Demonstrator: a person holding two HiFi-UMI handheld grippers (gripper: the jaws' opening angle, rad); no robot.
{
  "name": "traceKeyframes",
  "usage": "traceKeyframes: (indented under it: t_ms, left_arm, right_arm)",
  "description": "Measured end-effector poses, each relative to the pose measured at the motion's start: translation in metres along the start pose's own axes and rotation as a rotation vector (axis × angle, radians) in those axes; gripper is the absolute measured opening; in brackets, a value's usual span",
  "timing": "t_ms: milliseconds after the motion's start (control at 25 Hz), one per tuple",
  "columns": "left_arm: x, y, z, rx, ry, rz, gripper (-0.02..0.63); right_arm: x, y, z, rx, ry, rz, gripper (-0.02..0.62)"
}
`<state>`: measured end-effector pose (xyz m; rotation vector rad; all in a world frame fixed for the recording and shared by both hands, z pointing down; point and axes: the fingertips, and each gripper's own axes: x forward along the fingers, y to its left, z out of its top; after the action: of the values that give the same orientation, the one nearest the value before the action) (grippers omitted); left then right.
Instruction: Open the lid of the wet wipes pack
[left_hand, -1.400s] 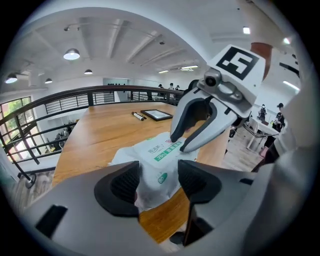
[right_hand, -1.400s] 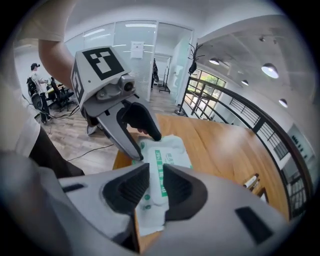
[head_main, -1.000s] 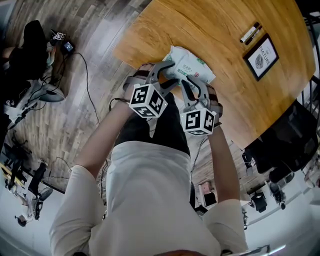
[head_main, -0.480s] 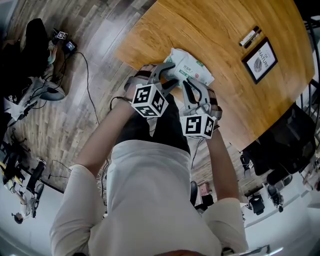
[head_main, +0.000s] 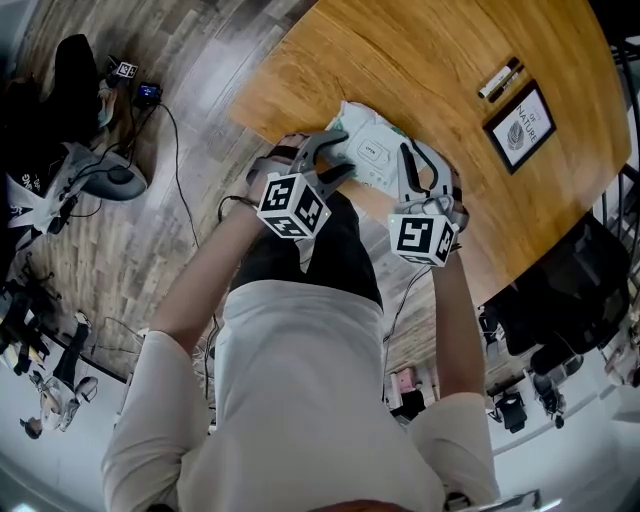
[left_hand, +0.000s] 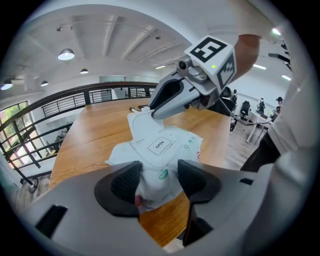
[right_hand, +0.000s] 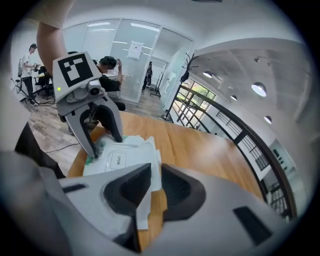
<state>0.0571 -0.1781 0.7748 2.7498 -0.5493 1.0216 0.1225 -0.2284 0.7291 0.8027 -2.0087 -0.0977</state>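
Observation:
The white wet wipes pack (head_main: 372, 150) lies near the front edge of the wooden table (head_main: 430, 60). Its lid label marked OPEN (left_hand: 160, 145) lies flat on top. My left gripper (head_main: 340, 172) is shut on the pack's near end, which bulges between the pads (left_hand: 159, 181). My right gripper (head_main: 412, 168) is shut on the thin white seam at the pack's other end (right_hand: 150, 182). In the right gripper view the pack (right_hand: 120, 157) stretches away to the left gripper (right_hand: 97, 137). The left gripper view shows the right gripper (left_hand: 172, 97) at the far end.
A framed sign (head_main: 520, 118) and two pens (head_main: 498, 78) lie at the table's far right. The table's front edge (head_main: 300, 135) runs just under the grippers. Cables and equipment (head_main: 140, 95) sit on the floor to the left. A person's body fills the lower head view.
My right gripper has moved right and away, from beside the left gripper to the pack's right end. The pack has turned, showing its white top face. The left gripper has stayed put.

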Motion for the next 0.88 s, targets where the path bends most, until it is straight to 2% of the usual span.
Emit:
traceKeyframes:
  t_ms: [200,560,760,880]
  left_arm:
    - [-0.001,0.000,-0.001,0.002,-0.005,0.001,0.235]
    - [-0.002,-0.002,0.000,-0.004,0.004,0.001,0.236]
    - [-0.001,-0.004,-0.001,-0.018,0.034,-0.017,0.250]
    - [-0.012,-0.004,0.008,0.003,0.024,-0.006,0.256]
  right_arm:
    - [0.014,-0.011,-0.007,0.050,0.005,-0.011,0.071]
    - [0.037,-0.009,-0.024,0.060,0.055,0.008,0.072]
    - [0.034,-0.011,-0.024,0.081,0.069,-0.009,0.072]
    - [0.021,-0.016,-0.017,0.093,0.073,-0.024,0.072]
